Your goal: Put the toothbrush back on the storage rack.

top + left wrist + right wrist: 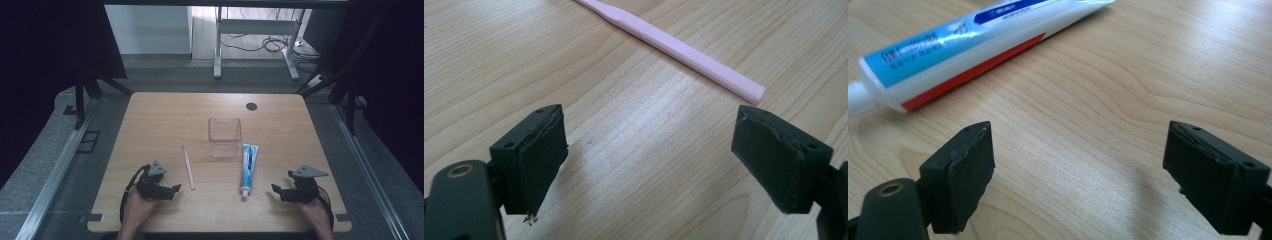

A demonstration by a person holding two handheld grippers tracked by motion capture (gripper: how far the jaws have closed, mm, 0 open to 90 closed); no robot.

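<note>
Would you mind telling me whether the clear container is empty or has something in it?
Empty: the clear container stands upright, and through its walls just the table shows.

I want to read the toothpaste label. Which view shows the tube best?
The right gripper view: the toothpaste tube lies close up, print and white cap plain. The high view shows the whole tube beside the clear box, but small.

The wooden table [165,120] carries a pink toothbrush [188,167], a clear container [224,137] and a toothpaste tube [248,168].
</note>
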